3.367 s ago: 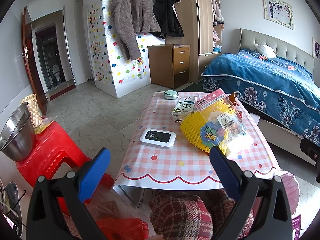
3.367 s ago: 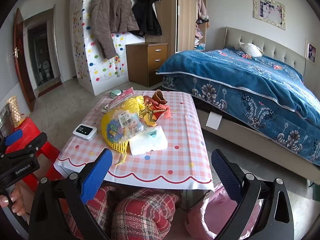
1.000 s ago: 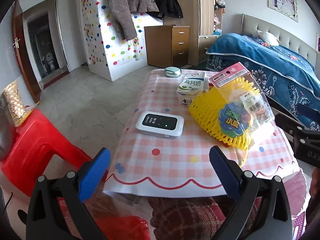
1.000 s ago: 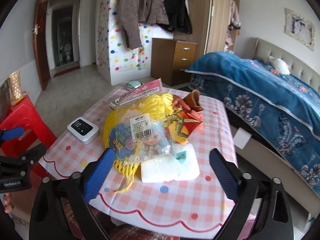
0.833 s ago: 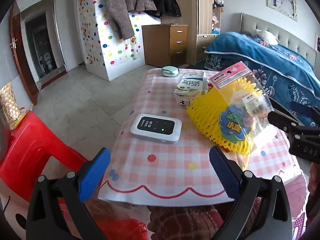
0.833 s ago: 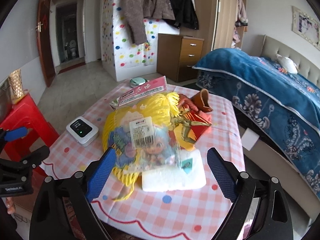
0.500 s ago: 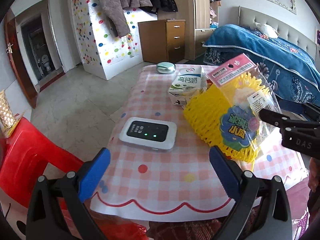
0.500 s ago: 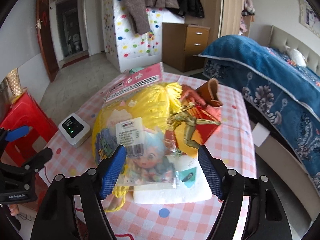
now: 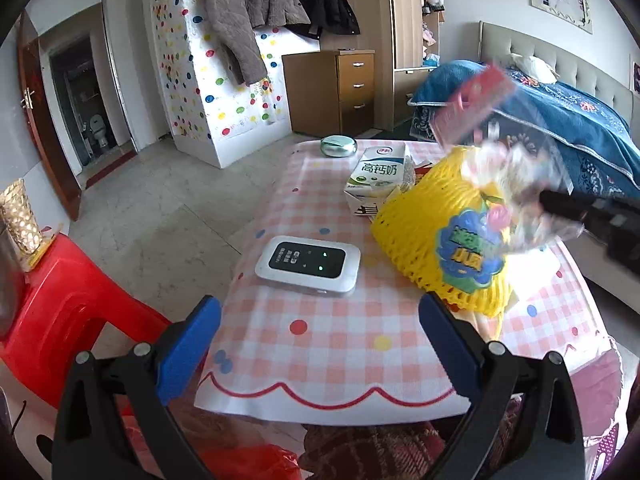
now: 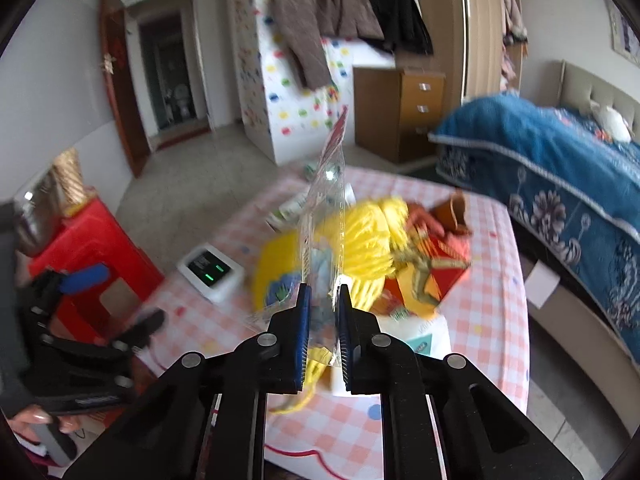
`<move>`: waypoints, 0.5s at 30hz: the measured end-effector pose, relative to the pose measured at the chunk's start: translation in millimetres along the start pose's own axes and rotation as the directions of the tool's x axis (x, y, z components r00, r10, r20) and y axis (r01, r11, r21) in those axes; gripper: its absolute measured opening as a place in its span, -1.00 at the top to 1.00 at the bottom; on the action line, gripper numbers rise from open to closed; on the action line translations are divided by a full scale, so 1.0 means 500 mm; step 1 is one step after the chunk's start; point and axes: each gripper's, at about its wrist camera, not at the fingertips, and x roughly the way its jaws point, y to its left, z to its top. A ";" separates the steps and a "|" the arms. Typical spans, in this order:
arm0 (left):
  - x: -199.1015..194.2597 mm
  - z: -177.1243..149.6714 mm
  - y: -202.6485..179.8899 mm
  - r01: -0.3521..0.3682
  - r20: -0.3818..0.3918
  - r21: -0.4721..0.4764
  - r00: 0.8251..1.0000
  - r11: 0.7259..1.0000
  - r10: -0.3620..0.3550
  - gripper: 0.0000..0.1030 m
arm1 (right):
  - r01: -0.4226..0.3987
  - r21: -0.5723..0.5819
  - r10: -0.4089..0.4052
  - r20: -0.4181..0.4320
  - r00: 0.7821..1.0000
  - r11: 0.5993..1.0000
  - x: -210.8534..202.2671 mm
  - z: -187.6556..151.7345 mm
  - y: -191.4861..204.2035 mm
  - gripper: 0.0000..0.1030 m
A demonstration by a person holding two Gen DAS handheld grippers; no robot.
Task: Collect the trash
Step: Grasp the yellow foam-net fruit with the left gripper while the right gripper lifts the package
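Now the right gripper is closing on a clear toy packet, its lower end between the blue pads. The packet stands nearly upright, pink header pointing up, above yellow foam netting on the checked table. Nearby, the left gripper gapes empty.

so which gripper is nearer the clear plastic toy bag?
Right. The right gripper has the clear plastic toy bag between its closing jaws; the left gripper hangs open at the table's near edge, apart from it.
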 end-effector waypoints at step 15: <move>0.040 -0.003 -0.113 0.167 -0.044 0.067 0.985 0.984 -0.165 -0.69 | 0.309 0.064 -0.315 0.115 0.942 0.949 -0.150 -0.052 -0.055 0.76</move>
